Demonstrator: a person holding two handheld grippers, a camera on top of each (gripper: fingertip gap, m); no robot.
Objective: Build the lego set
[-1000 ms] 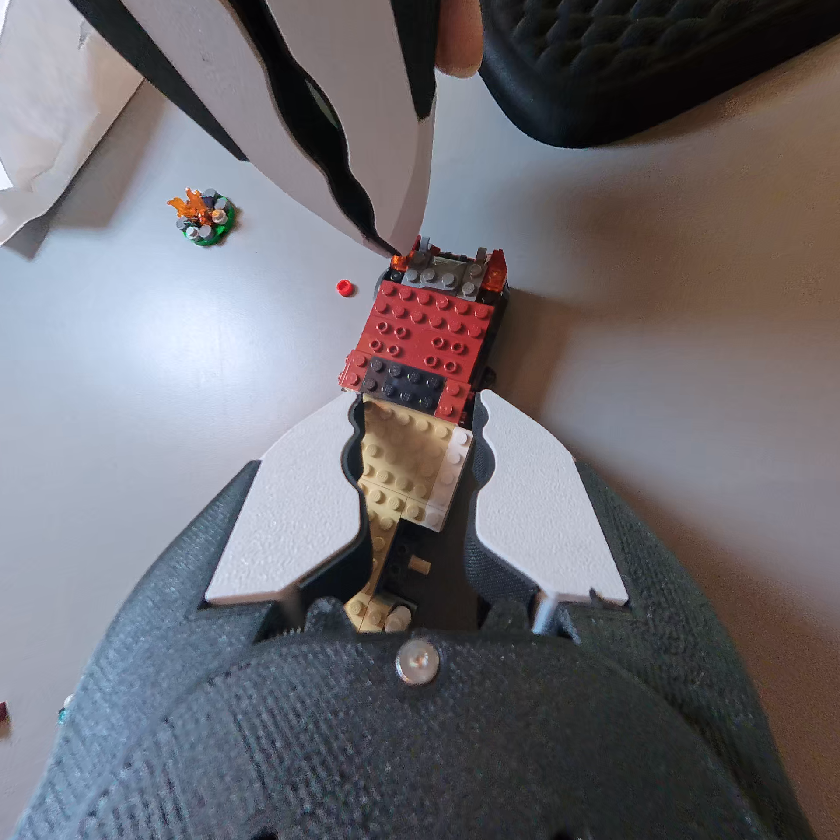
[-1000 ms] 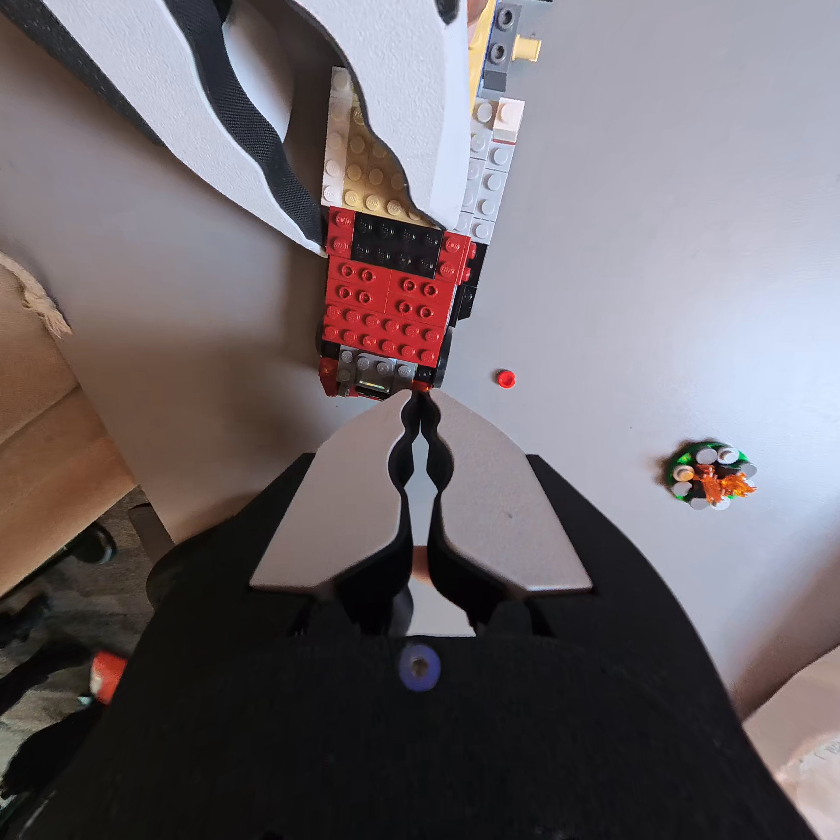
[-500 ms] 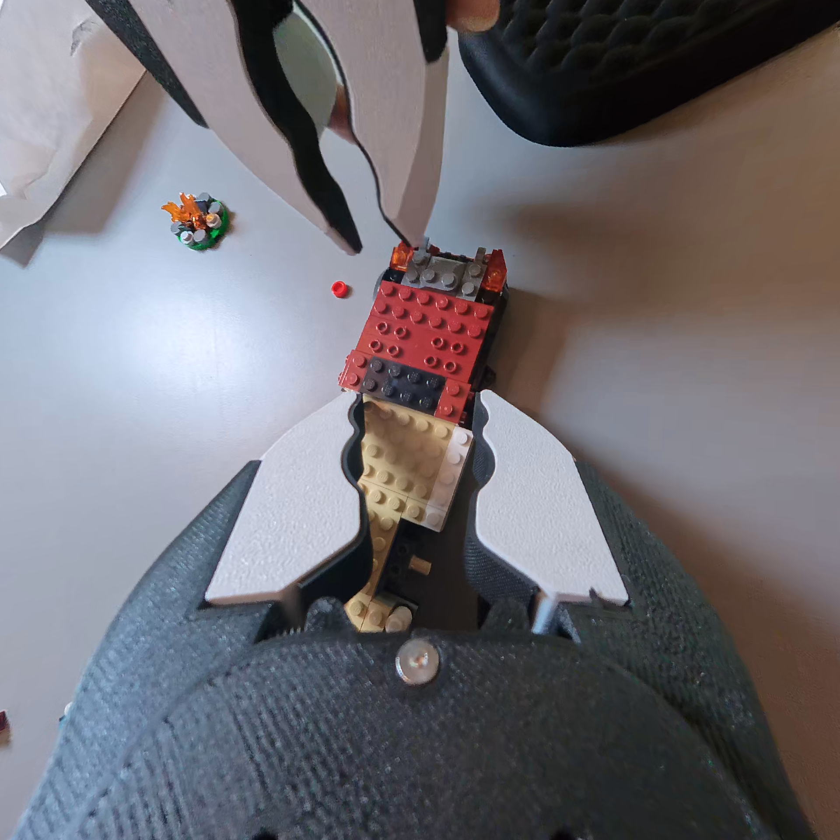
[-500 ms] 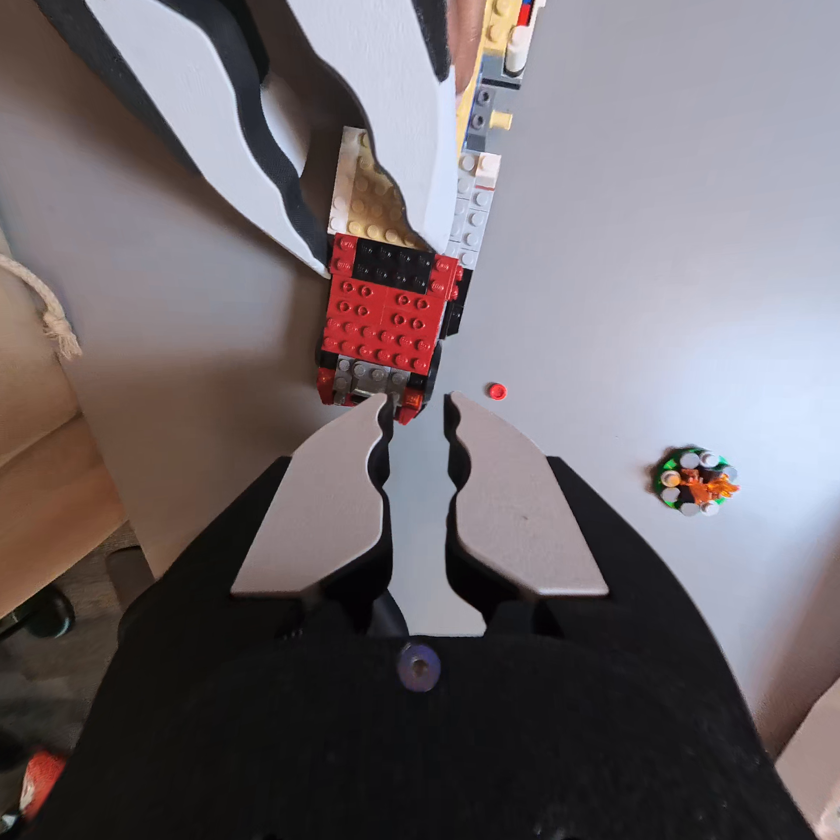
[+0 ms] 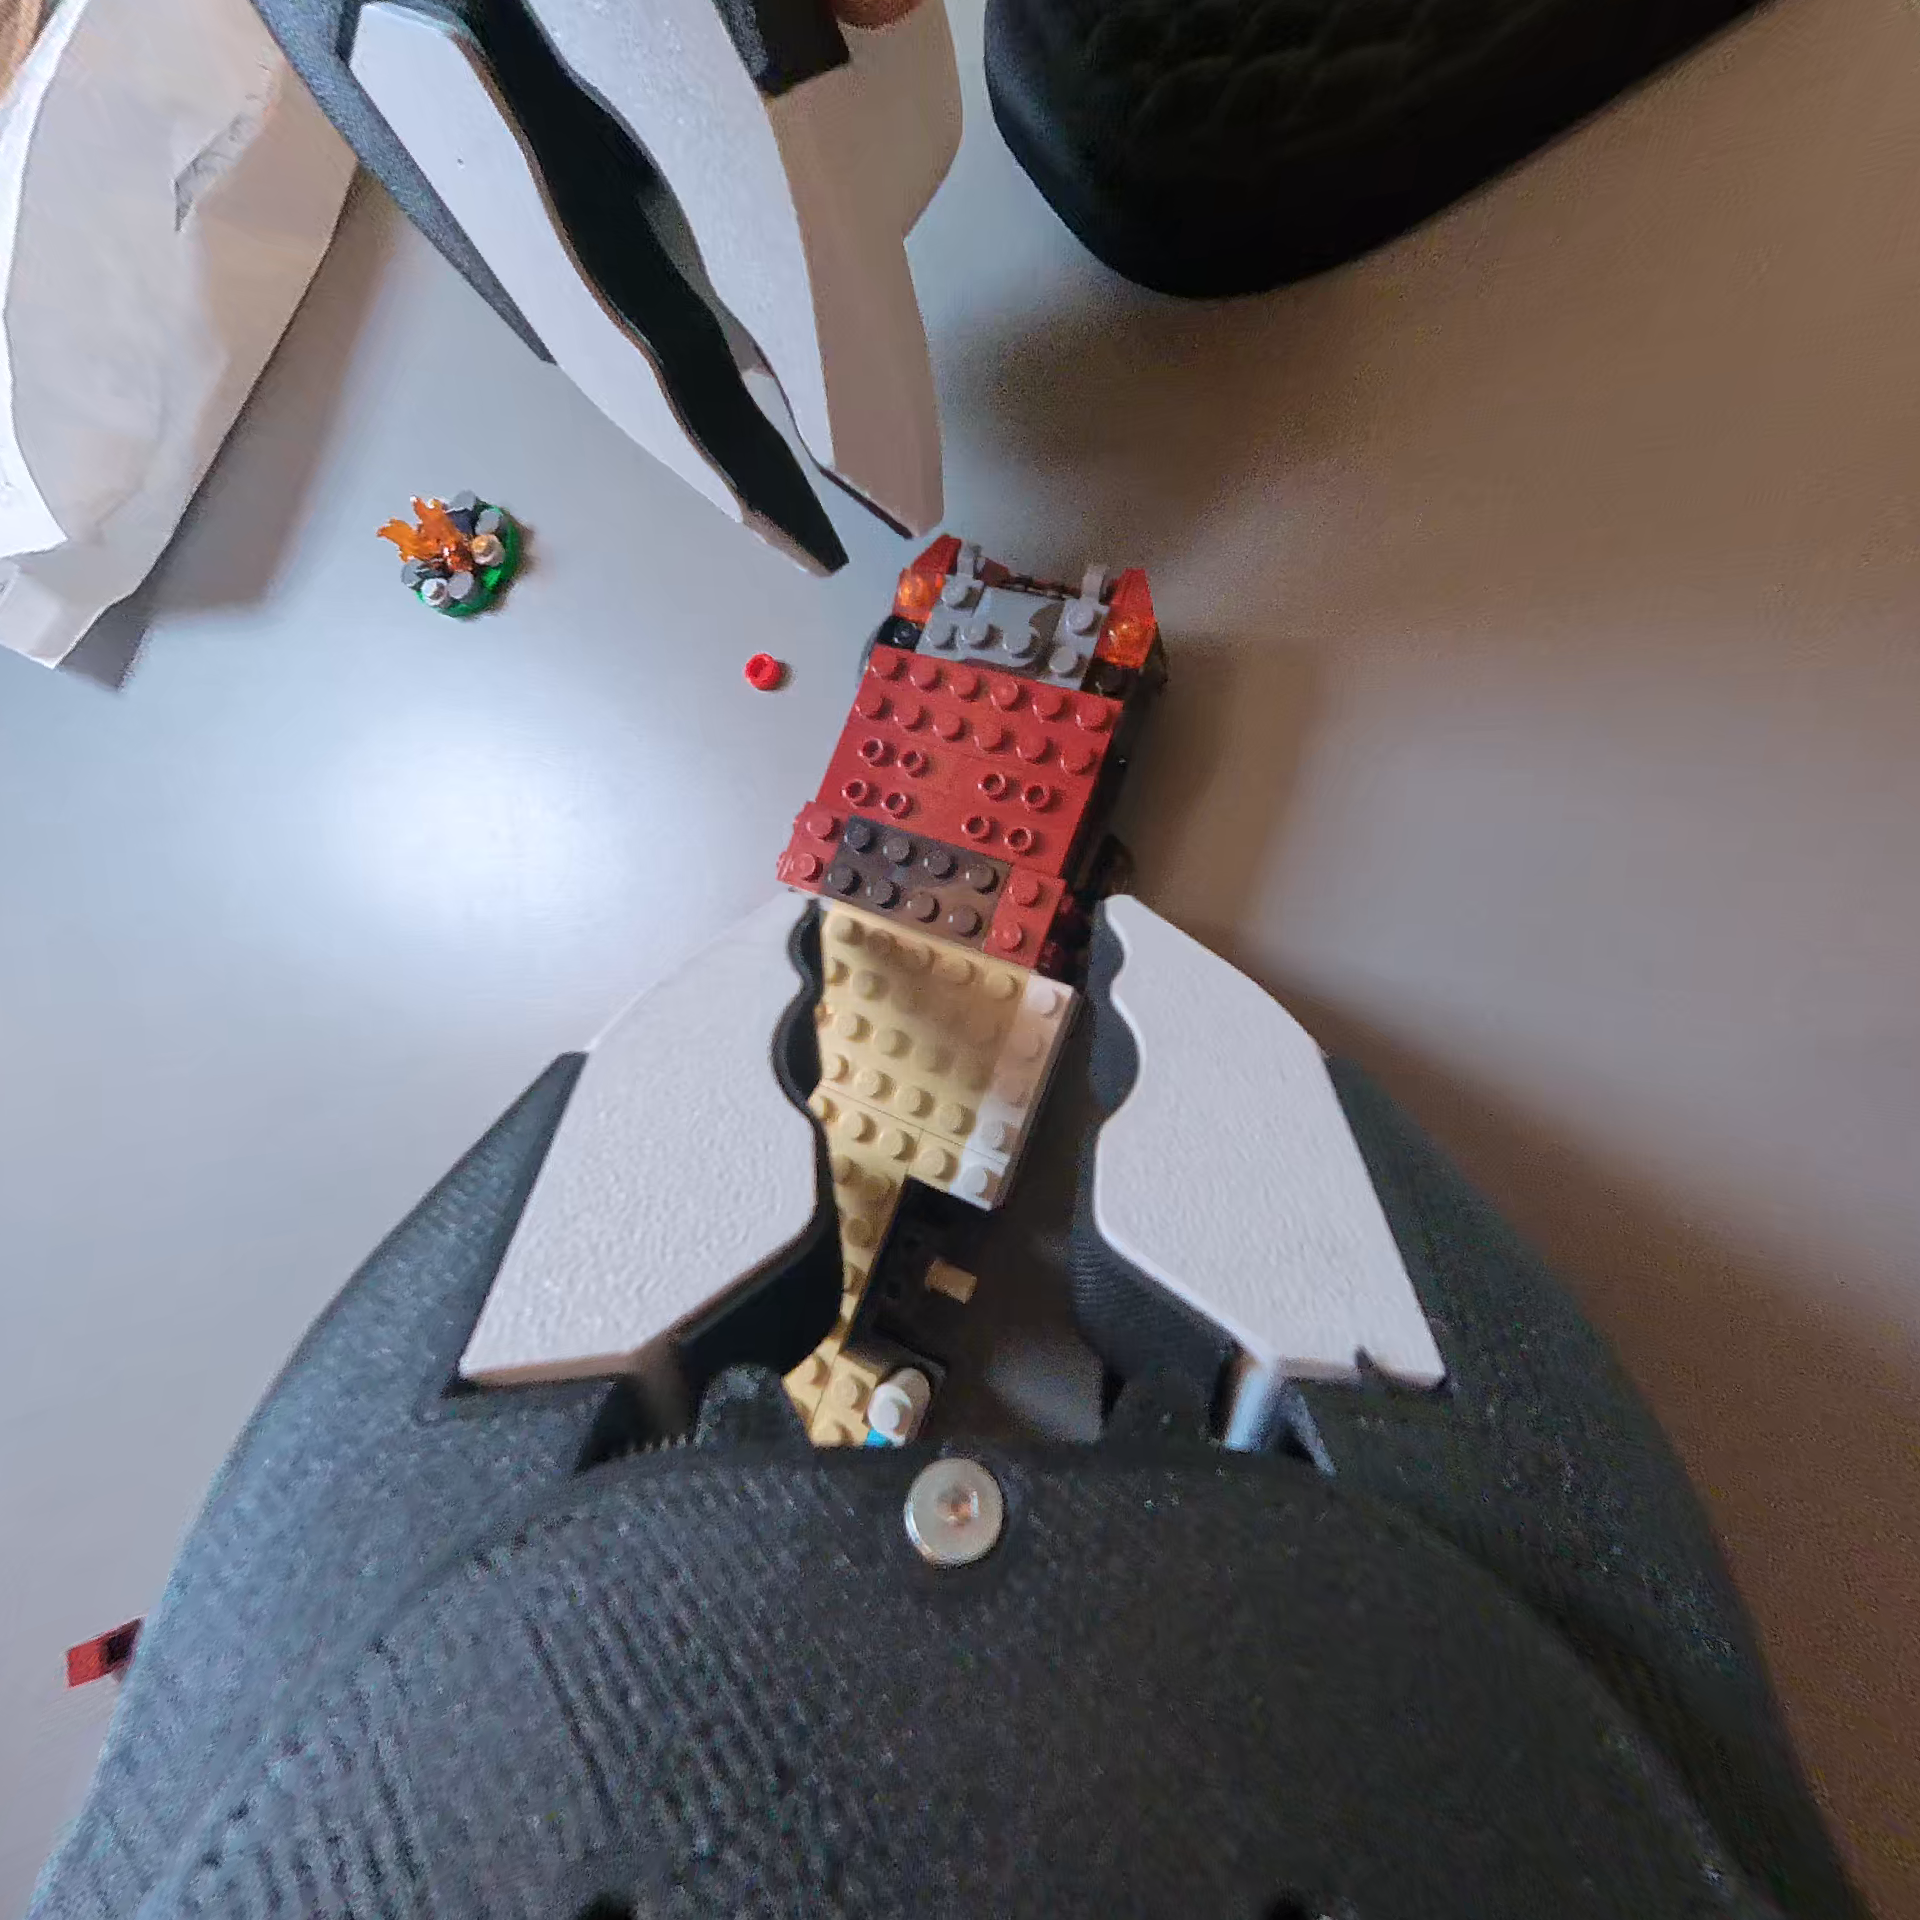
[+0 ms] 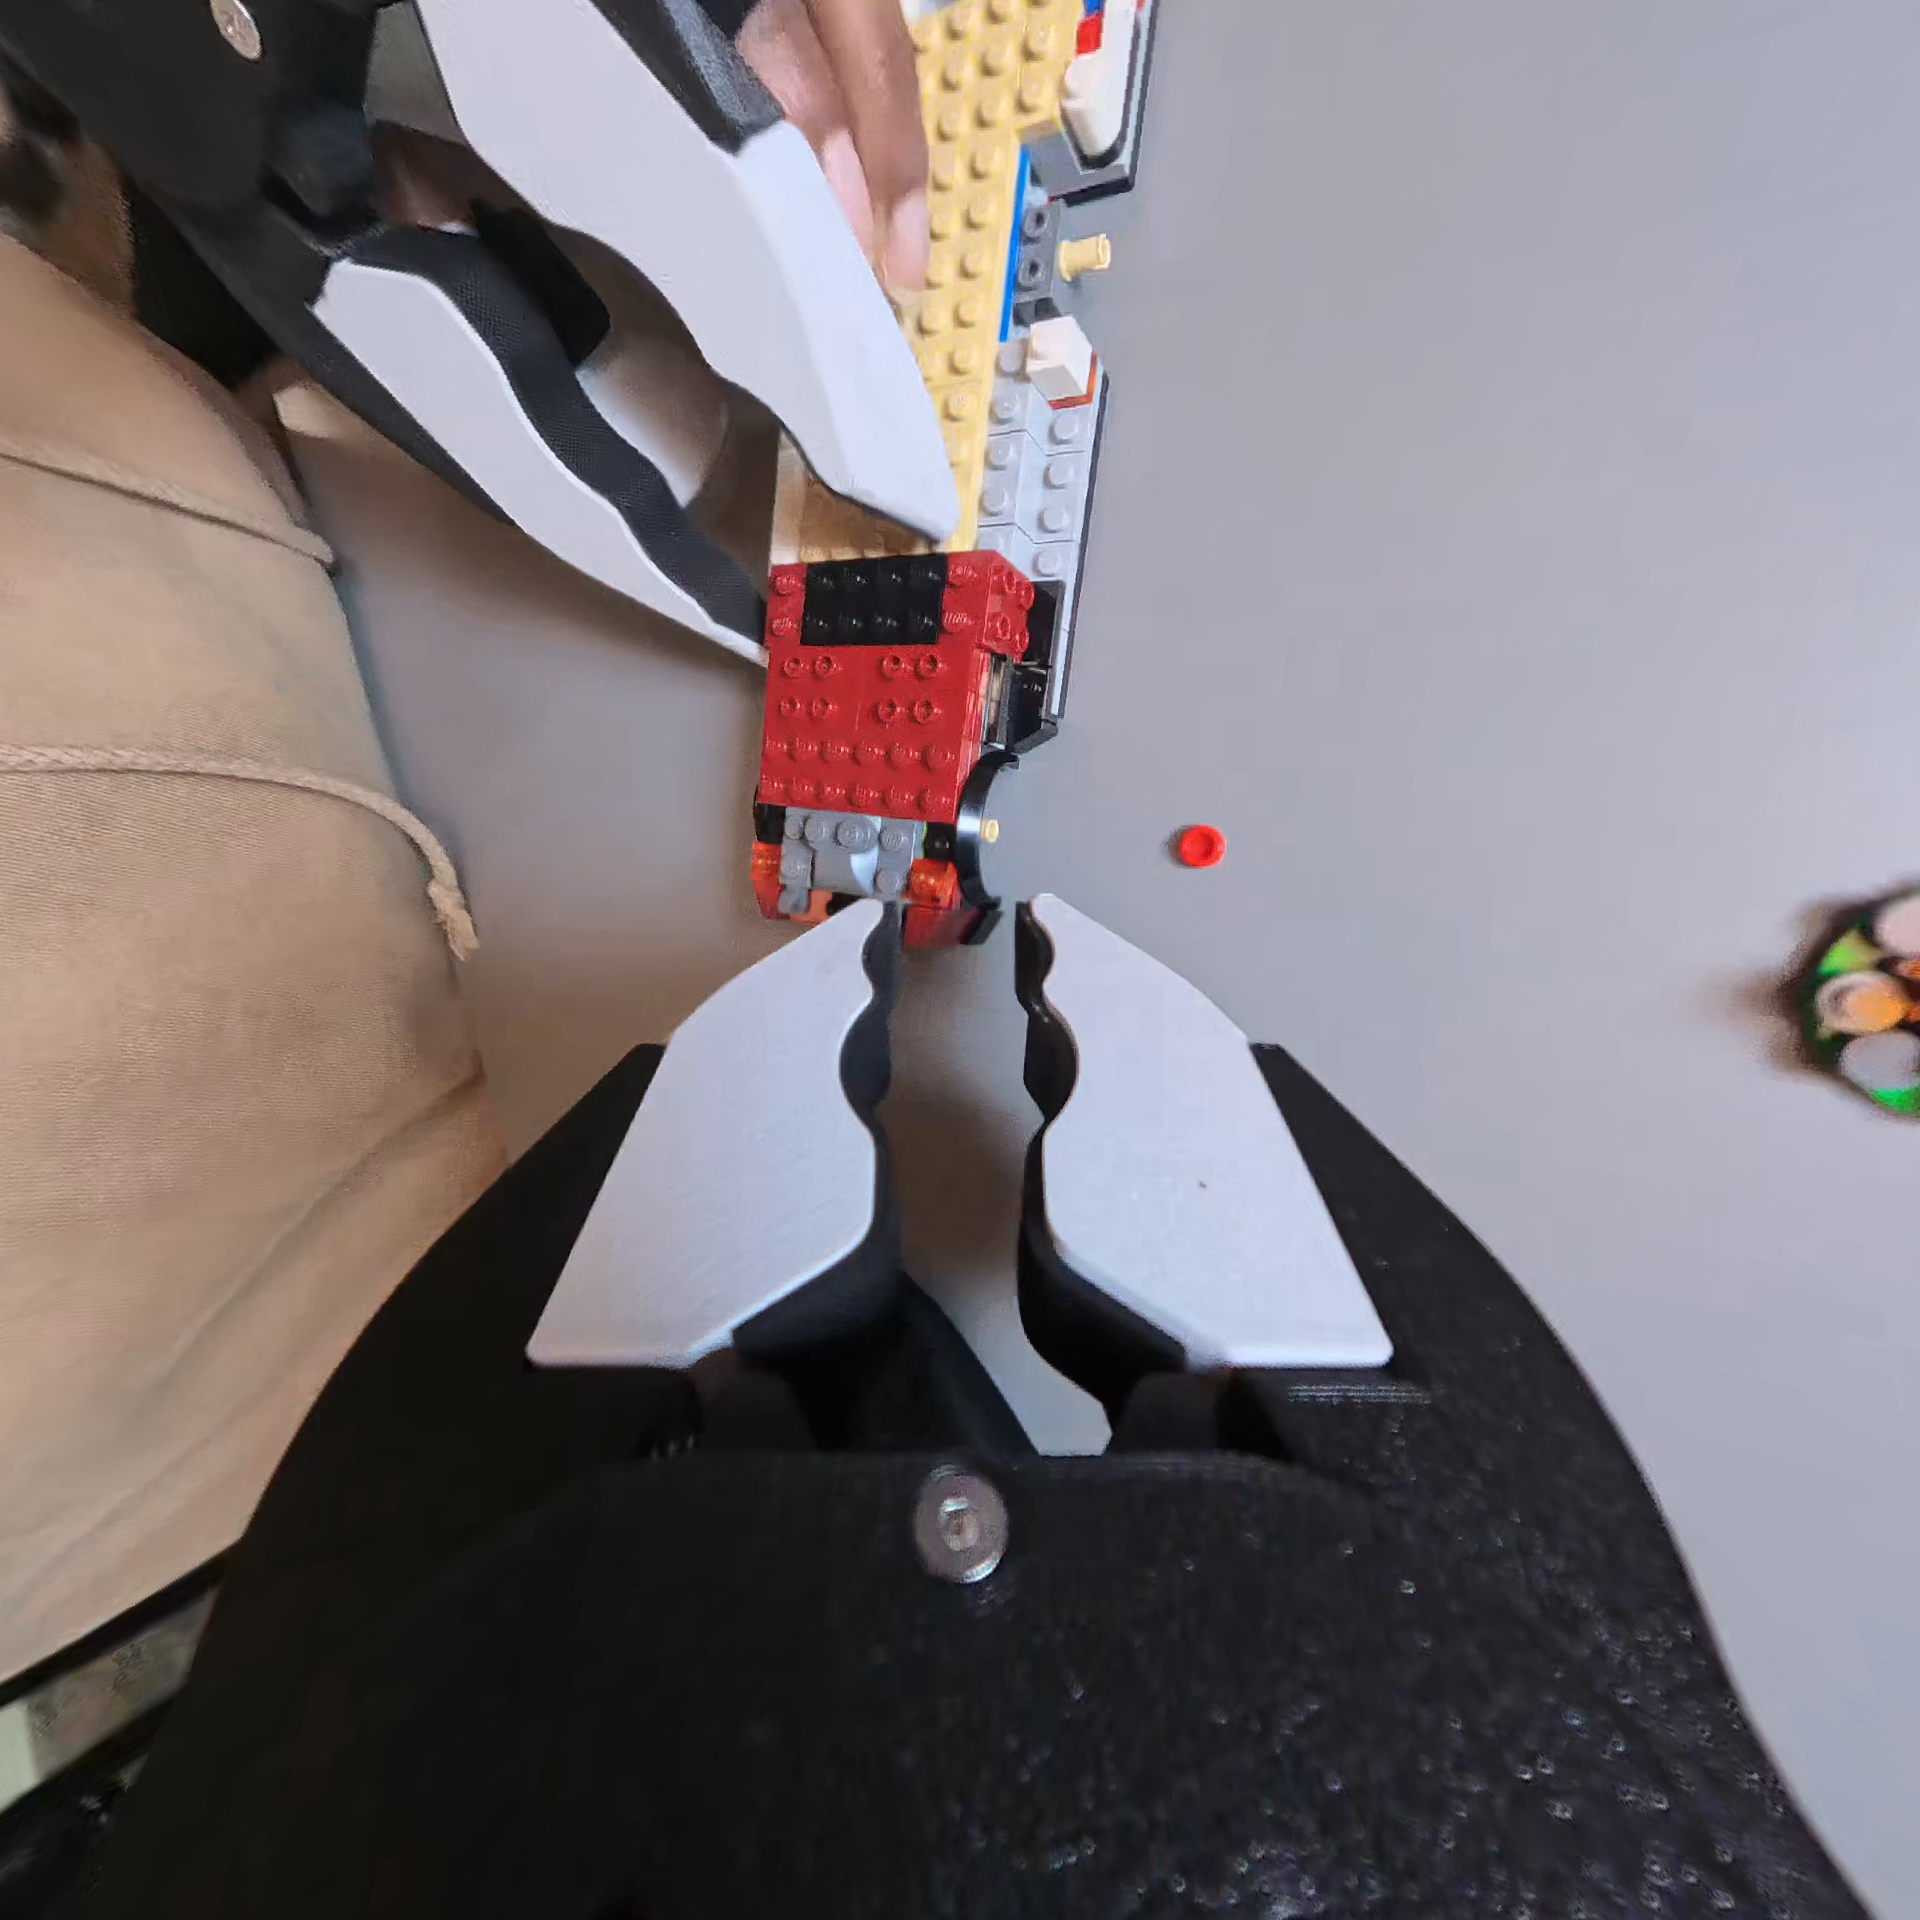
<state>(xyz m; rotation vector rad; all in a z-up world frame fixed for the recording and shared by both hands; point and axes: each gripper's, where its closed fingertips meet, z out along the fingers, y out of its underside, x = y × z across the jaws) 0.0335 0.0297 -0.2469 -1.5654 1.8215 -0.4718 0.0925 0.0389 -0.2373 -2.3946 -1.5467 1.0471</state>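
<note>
Table [image 5: 312, 935] grey, bearing brick-built truck [image 5: 977, 769], likely light and rigid but prone to shedding pieces, best taken across tan flatbed [image 5: 904, 1039] where left gripper [image 5: 951, 914] clamps it, right gripper [image 6: 951, 914] narrowly parted, empty, by grey bumper [image 6: 847, 852], red stud [image 6: 1202, 845] alongside.

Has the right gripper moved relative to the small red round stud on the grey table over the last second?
Yes. In the left wrist view the right gripper, jaws now parted, has drawn slightly back from the brick truck's front. The red stud and truck stayed put.
</note>
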